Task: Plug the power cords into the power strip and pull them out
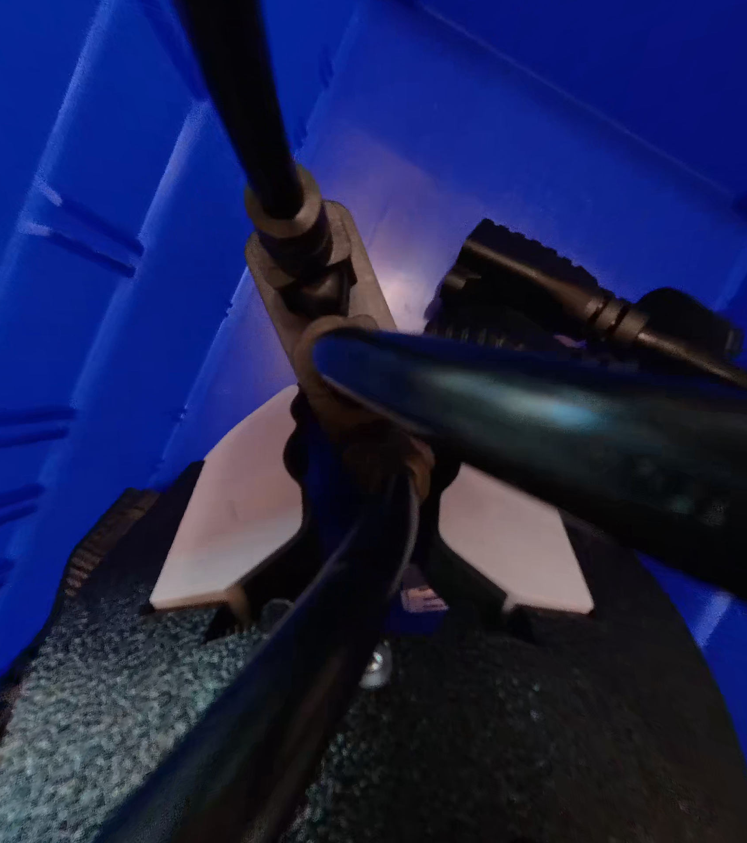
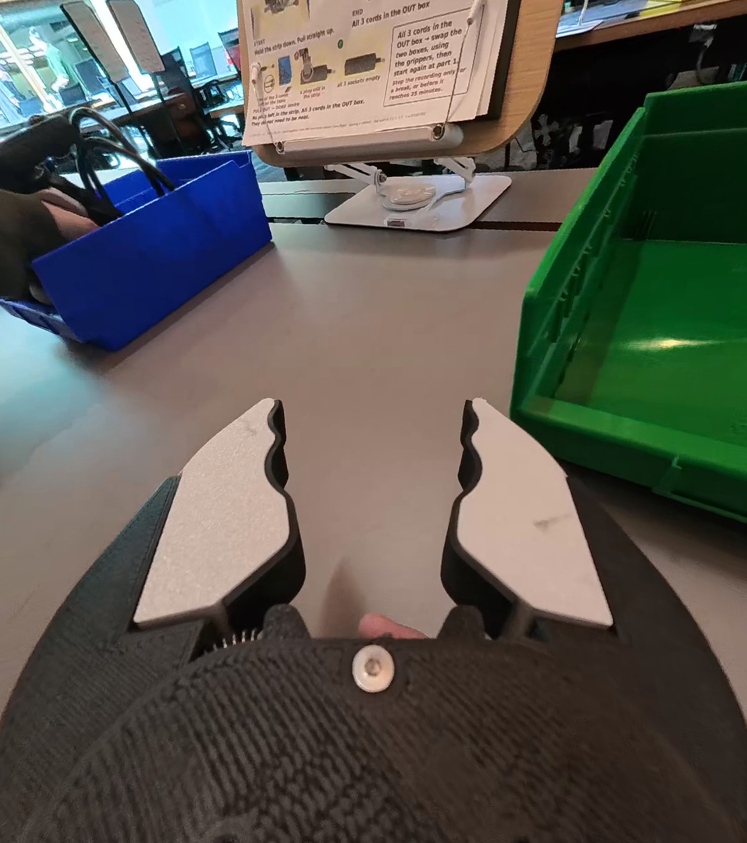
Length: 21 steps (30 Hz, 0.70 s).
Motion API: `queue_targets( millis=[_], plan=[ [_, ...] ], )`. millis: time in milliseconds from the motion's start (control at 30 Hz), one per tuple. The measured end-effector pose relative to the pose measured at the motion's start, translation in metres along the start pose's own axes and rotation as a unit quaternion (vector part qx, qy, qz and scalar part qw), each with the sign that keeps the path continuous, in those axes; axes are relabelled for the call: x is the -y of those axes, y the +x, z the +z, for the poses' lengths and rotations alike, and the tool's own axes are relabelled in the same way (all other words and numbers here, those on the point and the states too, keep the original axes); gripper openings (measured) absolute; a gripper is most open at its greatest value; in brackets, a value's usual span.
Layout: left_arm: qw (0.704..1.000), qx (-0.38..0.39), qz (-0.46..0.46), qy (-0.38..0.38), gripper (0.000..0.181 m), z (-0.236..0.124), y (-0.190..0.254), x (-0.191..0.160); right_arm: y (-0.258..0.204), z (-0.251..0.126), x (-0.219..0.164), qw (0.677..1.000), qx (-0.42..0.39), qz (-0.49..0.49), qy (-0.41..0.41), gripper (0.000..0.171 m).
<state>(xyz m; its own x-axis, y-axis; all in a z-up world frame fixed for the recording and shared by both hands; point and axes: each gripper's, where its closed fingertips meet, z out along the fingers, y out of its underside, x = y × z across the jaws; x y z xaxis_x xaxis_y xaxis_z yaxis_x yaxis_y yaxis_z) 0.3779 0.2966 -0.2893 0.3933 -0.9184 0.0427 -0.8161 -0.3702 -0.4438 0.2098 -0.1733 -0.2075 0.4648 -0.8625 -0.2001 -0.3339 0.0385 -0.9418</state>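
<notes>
Black-printed white instruction sheet (image 2: 371, 64) on stand, beyond gaping right claw (image 2: 374, 449).

Looks like a lab/office workspace set up for data collection. Grey worktable (image 2: 362, 319) w/ plastic parts bins: blue bin (image 2: 157, 264) at 10 o'clock, green bin (image 2: 663, 328) at 2 o'clock. Printed instruction sheet (image 2: 362, 68) on a tilting stand (image 2: 417, 200) at 12 o'clock. Behind, at 11 o'clock: glass partition, desks, office chairs, people standing. Shelving w/ clutter at 1 o'clock.
</notes>
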Motion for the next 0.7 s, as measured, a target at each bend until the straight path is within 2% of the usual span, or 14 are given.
queue_targets(
  millis=[33,367,433,567,700],
  plan=[
    [1.0,-0.015,-0.002,0.0,0.053,-0.001,0.0,0.001,0.001,-0.001,0.0,1.0,-0.001,0.001,0.001,0.075],
    [0.995,-0.085,0.043,0.029,0.047,-0.038,-0.011,0.019,0.008,-0.008,0.005,1.0,-0.011,0.01,0.009,0.073],
    [0.992,-0.106,0.047,0.041,0.052,-0.053,-0.01,0.028,0.007,-0.009,0.006,1.0,-0.011,0.003,0.008,0.074],
    [0.982,-0.158,0.071,0.071,0.048,-0.101,-0.002,0.053,0.004,-0.011,0.011,1.0,-0.014,-0.005,0.011,0.074],
    [0.963,-0.201,0.142,0.106,0.047,-0.174,0.014,0.08,0.001,-0.011,0.01,1.0,-0.011,-0.009,0.007,0.074]
  ],
)
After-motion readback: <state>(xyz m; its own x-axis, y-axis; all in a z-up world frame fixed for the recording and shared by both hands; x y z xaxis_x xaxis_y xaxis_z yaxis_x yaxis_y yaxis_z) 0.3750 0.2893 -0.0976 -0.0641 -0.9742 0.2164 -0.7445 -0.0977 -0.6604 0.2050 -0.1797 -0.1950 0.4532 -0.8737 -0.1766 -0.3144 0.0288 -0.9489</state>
